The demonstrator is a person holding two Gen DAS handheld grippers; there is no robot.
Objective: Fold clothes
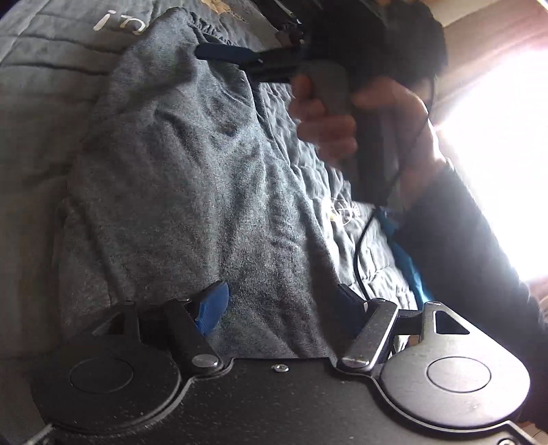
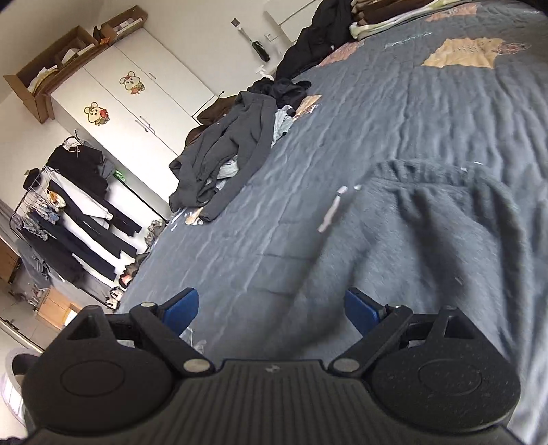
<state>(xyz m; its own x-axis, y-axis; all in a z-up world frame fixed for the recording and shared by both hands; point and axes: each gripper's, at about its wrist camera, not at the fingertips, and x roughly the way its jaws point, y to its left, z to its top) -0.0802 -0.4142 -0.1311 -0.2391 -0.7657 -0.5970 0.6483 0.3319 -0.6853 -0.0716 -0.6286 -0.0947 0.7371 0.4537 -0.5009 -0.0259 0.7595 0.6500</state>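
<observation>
Grey fleece sweatpants (image 1: 191, 178) lie spread on a blue-grey quilt (image 1: 41, 89). Their elastic waistband (image 2: 428, 171) and a drawstring (image 2: 334, 208) with a pale tip show in the right wrist view. My left gripper (image 1: 281, 303) is open, its blue pads wide apart low over the near part of the cloth. A hand (image 1: 328, 123) holds my right gripper (image 1: 212, 53) over the far waistband end, seen side-on. In its own view the right gripper (image 2: 272, 309) is open, holding nothing, with the garment's edge (image 2: 445, 256) under its right finger.
A heap of dark clothes (image 2: 233, 150) lies further along the quilt (image 2: 394, 102), with a folded stack (image 2: 394, 17) at the far end. A white wardrobe (image 2: 137, 92) and a clothes rack (image 2: 75, 205) stand beyond the bed. A black cable (image 1: 359, 250) trails near the dark sleeve (image 1: 462, 246).
</observation>
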